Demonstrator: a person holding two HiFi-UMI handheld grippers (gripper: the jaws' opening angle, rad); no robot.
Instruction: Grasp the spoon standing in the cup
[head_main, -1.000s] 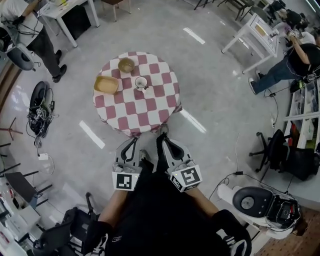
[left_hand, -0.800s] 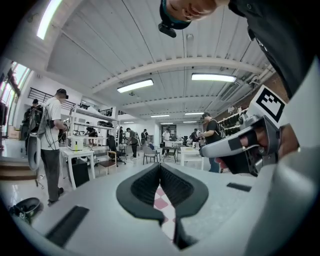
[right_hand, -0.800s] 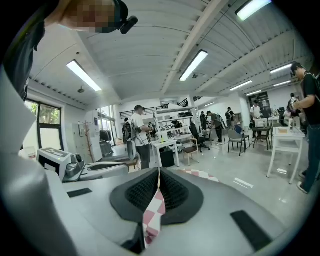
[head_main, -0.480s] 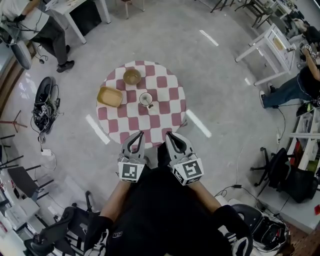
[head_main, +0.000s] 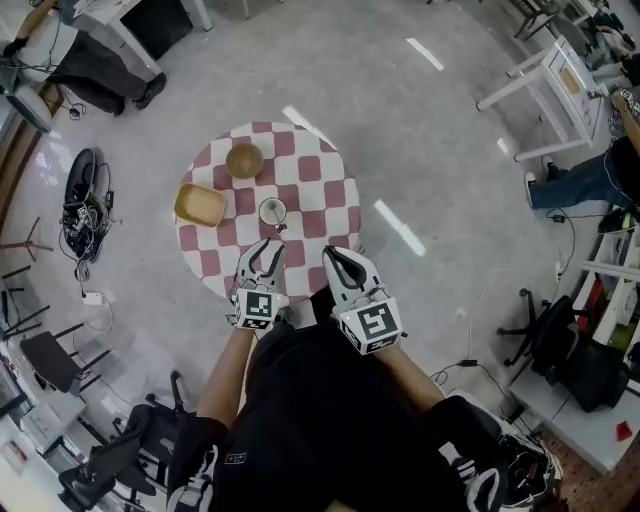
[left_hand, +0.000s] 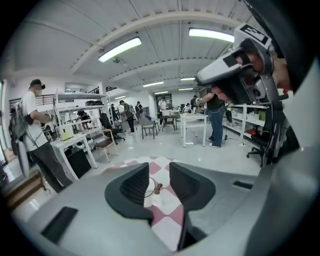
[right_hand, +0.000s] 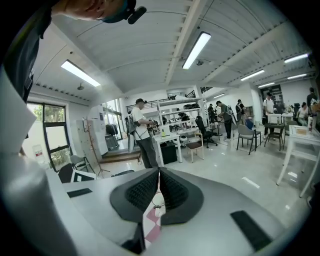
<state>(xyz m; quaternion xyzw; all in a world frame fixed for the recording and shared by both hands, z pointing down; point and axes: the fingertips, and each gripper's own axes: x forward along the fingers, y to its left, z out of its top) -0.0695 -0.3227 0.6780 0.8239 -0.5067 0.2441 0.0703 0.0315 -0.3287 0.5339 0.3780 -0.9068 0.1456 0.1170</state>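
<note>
A white cup (head_main: 272, 211) stands near the middle of a round table (head_main: 310, 190) with a red-and-white checked cloth, and a spoon (head_main: 280, 225) leans in it. My left gripper (head_main: 265, 250) hovers over the table's near edge, just short of the cup. Its jaws are opening and nothing is between them. In the left gripper view the cup (left_hand: 148, 186) and the spoon's brown handle (left_hand: 157, 189) show through the gap, farther off. My right gripper (head_main: 337, 257) hangs beside it at the table's edge, shut and empty; its jaws meet in the right gripper view (right_hand: 159, 172).
A yellow tray (head_main: 200, 204) and a tan bowl (head_main: 244, 160) sit on the table's left and far side. A heap of cables (head_main: 80, 215) lies on the floor at left. White benches (head_main: 550, 80), office chairs (head_main: 545, 320) and people stand around the room.
The table has come nearer and both grippers now reach its near edge. The left gripper's jaws have parted; the right stays shut.
</note>
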